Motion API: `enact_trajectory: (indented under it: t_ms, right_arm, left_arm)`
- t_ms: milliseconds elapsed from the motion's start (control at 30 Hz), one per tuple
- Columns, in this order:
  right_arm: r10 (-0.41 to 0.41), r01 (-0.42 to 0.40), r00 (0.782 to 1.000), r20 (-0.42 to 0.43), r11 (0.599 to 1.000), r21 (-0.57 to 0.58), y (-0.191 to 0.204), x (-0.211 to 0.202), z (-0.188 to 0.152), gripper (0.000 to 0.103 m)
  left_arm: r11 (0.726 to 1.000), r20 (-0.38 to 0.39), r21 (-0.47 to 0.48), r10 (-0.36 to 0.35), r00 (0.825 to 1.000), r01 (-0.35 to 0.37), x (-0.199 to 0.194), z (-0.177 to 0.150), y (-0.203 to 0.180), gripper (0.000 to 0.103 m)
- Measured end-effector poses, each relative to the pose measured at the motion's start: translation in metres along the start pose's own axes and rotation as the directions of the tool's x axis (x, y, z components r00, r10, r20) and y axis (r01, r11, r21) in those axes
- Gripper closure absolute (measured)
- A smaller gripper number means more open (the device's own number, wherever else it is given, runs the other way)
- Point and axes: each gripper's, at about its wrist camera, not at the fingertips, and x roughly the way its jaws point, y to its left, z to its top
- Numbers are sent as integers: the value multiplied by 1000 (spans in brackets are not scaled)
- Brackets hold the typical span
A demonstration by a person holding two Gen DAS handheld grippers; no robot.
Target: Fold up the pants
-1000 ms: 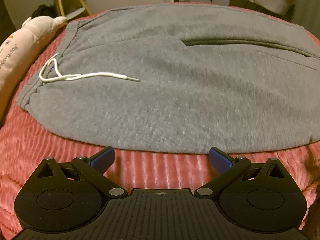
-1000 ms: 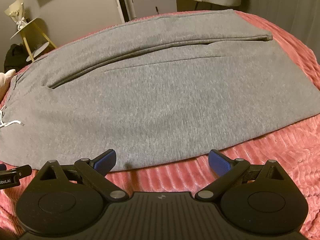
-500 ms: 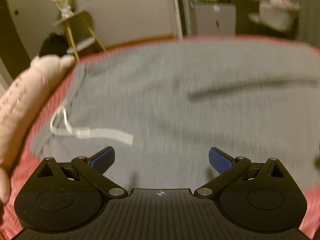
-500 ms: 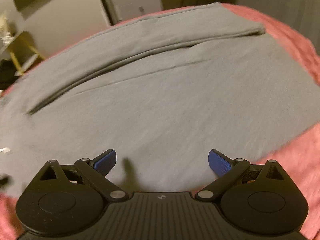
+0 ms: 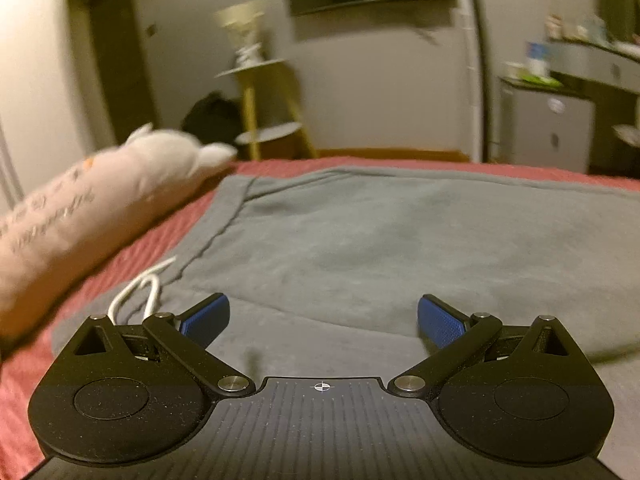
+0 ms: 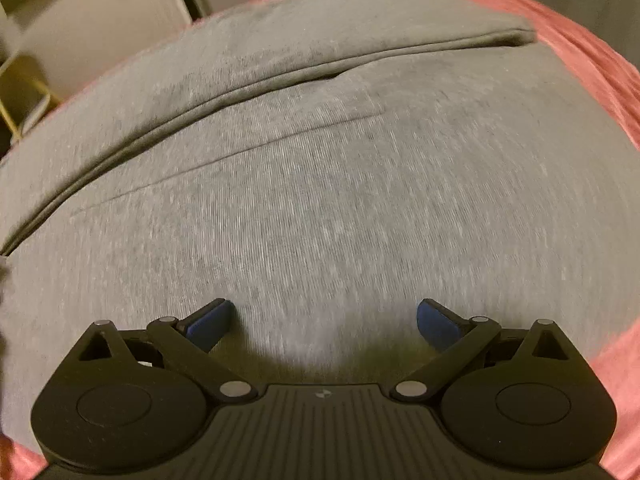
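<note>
Grey sweatpants (image 5: 380, 248) lie flat on a red ribbed bedspread (image 5: 132, 252). In the left wrist view the waistband end is at the left, with a white drawstring (image 5: 138, 292) lying beside my left finger. My left gripper (image 5: 324, 320) is open and empty, low over the pants near the waist. In the right wrist view the pants (image 6: 320, 200) fill the frame, with one leg folded lengthwise along the far side (image 6: 280, 52). My right gripper (image 6: 324, 320) is open and empty, just above the cloth.
A long pink plush pillow (image 5: 80, 216) lies on the bed left of the waistband. Behind the bed stand a yellow-legged side table (image 5: 264, 108), a white cabinet (image 5: 548, 132) and a wall. The red bedspread shows at the right edge (image 6: 600, 76).
Both grippers have moved forward from the near edge of the pants to over the cloth. The left one has tilted up and now sees the room. Both stay open.
</note>
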Motion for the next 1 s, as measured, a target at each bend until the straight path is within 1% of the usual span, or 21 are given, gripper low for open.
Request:
enact_trajectory:
  t_ms: [67, 100, 167, 200, 233, 267, 300, 333, 400, 433, 467, 500, 533, 600, 633, 667, 700, 800, 833, 933, 1000]
  right_arm:
    - [5, -6, 997, 78, 1000, 15, 3, -1, 38, 4]
    - [8, -11, 993, 120, 1000, 29, 5, 2, 64, 4]
    - [13, -26, 983, 184, 998, 65, 11, 16, 116, 6]
    - [3, -24, 980, 200, 994, 102, 15, 27, 144, 10]
    - [3, -31, 979, 204, 990, 135, 19, 39, 168, 23]
    - [0, -36, 979, 205, 985, 170, 23, 53, 192, 40]
    - [-19, -27, 979, 204, 975, 218, 27, 70, 217, 50]
    - [-37, -14, 979, 202, 969, 245, 30, 82, 232, 59]
    - [-86, 25, 980, 179, 948, 318, 35, 111, 264, 59]
    - [-105, 42, 981, 163, 936, 351, 37, 125, 276, 53]
    - [-121, 56, 981, 152, 925, 376, 40, 134, 281, 41]
    - [-139, 71, 980, 139, 910, 407, 40, 145, 288, 36]
    - [-150, 81, 980, 127, 897, 434, 41, 154, 293, 33]
    - [-181, 108, 975, 125, 888, 446, 45, 167, 298, 33]
    - [-209, 132, 969, 129, 888, 441, 46, 172, 299, 38]
    - [-249, 173, 960, 126, 885, 432, 48, 175, 299, 55]
    - [-295, 224, 948, 120, 886, 406, 49, 178, 298, 63]
    - [-309, 243, 942, 132, 897, 369, 43, 174, 295, 91]
    - [-292, 221, 946, 142, 900, 377, 38, 167, 293, 97]
    - [-223, 126, 947, 231, 920, 371, 27, 126, 272, 97]
    - [-160, 37, 932, 325, 935, 353, 13, 83, 241, 98]
  left_arm:
    - [997, -14, -71, -7, 1000, 6, 14, 1, 8, 0]
    - [996, -16, -91, -10, 1000, 8, 17, -1, 10, 0]
    - [994, -20, -105, -12, 1000, 10, 26, -8, 11, 0]
    - [995, -28, -97, -8, 1000, 5, 26, -14, 8, 0]
    - [996, -43, -92, -10, 999, 6, 31, -17, 7, 0]
    - [996, -61, -87, -13, 998, 8, 35, -19, 5, 0]
    - [996, -72, -91, -17, 997, 11, 39, -19, 6, 0]
    - [995, -75, -103, -24, 997, 16, 38, -21, 7, 0]
    - [989, -82, -146, -50, 995, 38, 43, -23, 13, 0]
    - [986, -83, -162, -61, 995, 47, 46, -24, 16, 0]
    - [982, -82, -180, -68, 994, 52, 46, -25, 18, 0]
    - [981, -80, -186, -67, 994, 51, 47, -25, 18, 0]
    - [981, -78, -186, -63, 995, 47, 48, -25, 17, 0]
    - [982, -72, -183, -52, 996, 38, 49, -25, 15, 0]
    - [982, -72, -186, -51, 996, 37, 49, -25, 15, 0]
    - [981, -71, -192, -52, 996, 37, 50, -26, 15, 0]
    - [980, -72, -197, -54, 996, 39, 50, -26, 15, 0]
    - [977, -72, -209, -66, 995, 50, 52, -25, 18, 0]
    - [975, -72, -217, -74, 995, 57, 52, -25, 19, 0]
    - [963, -63, -254, -107, 992, 88, 53, -25, 27, 0]
    - [955, -54, -277, -124, 991, 105, 52, -25, 31, 0]
